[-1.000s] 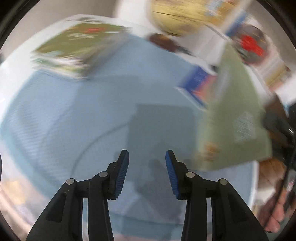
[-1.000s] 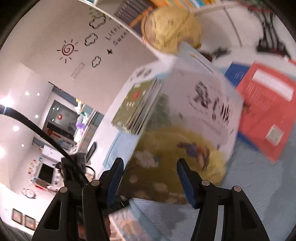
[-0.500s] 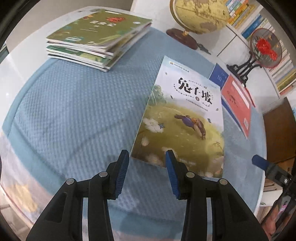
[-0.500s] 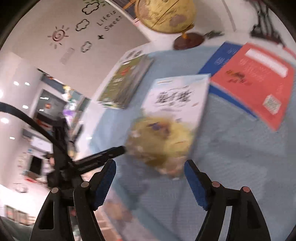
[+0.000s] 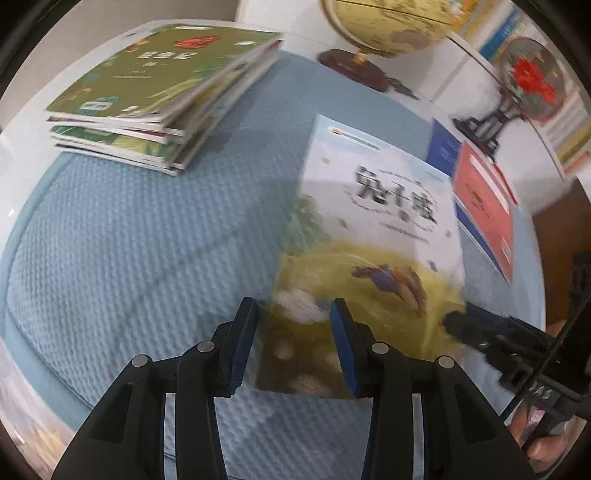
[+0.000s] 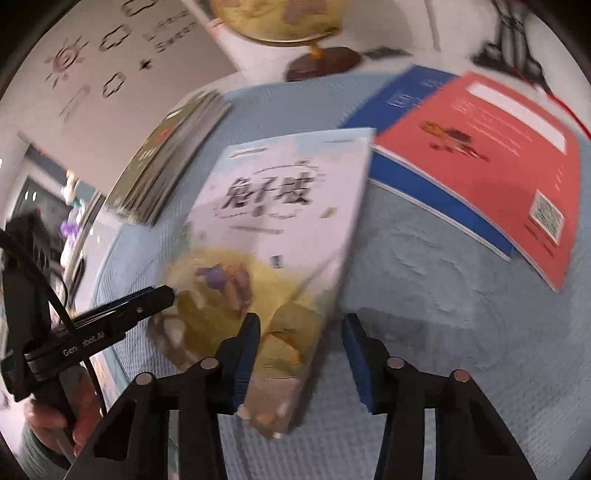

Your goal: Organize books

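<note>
With both grippers held apart, the picture book (image 5: 373, 236) is approached at its near edge, left gripper (image 5: 293, 347) and right gripper (image 6: 301, 358) flanking for pickup.

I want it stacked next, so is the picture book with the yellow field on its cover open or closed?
Closed. The picture book lies with its whole front cover up on the blue mat; no inside pages show.

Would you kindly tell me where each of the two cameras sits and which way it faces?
Left wrist: on the left tongs, facing forward over the blue mat toward the rabbit book and book stack; right tongs show.
Right wrist: on the right tongs, facing the rabbit book and red book; left tongs show.
Shared: rabbit book, stack, red book, globe.
</note>
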Tool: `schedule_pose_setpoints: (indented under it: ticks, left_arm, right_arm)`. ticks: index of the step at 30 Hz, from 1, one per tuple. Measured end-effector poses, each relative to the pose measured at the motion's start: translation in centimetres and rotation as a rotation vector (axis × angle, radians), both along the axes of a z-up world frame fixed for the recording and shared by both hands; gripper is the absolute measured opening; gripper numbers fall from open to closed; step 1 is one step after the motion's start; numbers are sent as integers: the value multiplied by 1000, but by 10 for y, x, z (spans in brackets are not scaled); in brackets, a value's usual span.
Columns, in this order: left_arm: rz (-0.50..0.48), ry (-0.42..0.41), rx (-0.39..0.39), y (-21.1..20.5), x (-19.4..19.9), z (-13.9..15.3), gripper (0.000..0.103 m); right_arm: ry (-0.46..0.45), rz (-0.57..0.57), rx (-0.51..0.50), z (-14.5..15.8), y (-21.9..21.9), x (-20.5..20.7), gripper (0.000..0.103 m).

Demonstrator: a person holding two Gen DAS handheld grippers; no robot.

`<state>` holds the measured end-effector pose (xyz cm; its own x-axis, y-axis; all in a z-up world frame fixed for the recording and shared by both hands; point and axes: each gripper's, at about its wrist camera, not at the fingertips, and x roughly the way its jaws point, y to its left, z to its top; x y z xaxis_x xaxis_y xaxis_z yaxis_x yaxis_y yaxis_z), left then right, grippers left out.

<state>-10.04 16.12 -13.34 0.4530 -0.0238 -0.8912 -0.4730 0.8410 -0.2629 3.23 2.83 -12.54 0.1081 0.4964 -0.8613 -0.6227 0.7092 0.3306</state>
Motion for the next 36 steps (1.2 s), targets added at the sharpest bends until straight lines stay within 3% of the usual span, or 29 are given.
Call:
schedule_pose_setpoints:
  ticks: [3, 7, 11, 17, 19, 21, 23, 24, 26, 28, 29, 31, 34, 36]
  left_arm:
    - [-48, 11, 5, -7, -6, 3, 37]
    - [-112, 3, -96, -15, -26, 2, 37]
    - [-70, 2, -38, -23, -37, 2, 37]
    - [-72, 6, 17, -34, -33, 5, 38]
    - [-57, -75, -71, -24, -40, 16, 38]
    - [-26, -201, -258, -7, -54, 32, 37]
    - [-16, -296, -397, 3, -62, 45, 37]
    - [-18, -314, -403, 2, -62, 48, 37]
    - [-24, -304, -384, -3, -57, 44, 36]
    - [-12, -237, -342, -10, -46, 27, 33]
    - [-5, -208, -306, -12, -43, 18, 23]
    - [-5, -156, -331, -17, -31, -4, 12]
    - [9, -135, -295, -26, -26, -13, 13]
    - [27, -159, -329, -25, -22, -10, 11]
  right_arm:
    - [-38, 42, -42, 2, -2, -7, 41]
    - [1, 37, -19, 0, -17, -3, 41]
    - [27, 38, 7, -1, -27, -4, 41]
    - [-103, 135, -71, -1, -16, -31, 42]
    - [-90, 121, -45, -3, -21, -27, 43]
    - [-18, 84, 34, -5, -34, -18, 43]
    - [62, 43, 109, -9, -44, -8, 43]
    - [83, 33, 128, -11, -47, -5, 43]
    - [107, 24, 151, -12, -50, -3, 43]
    - [104, 26, 150, -12, -51, -3, 43]
    - [98, 28, 147, -11, -50, -4, 43]
    - [87, 31, 141, -11, -50, -6, 44]
    - [95, 22, 137, -12, -45, -5, 45]
    - [134, 9, 136, -12, -43, -1, 46]
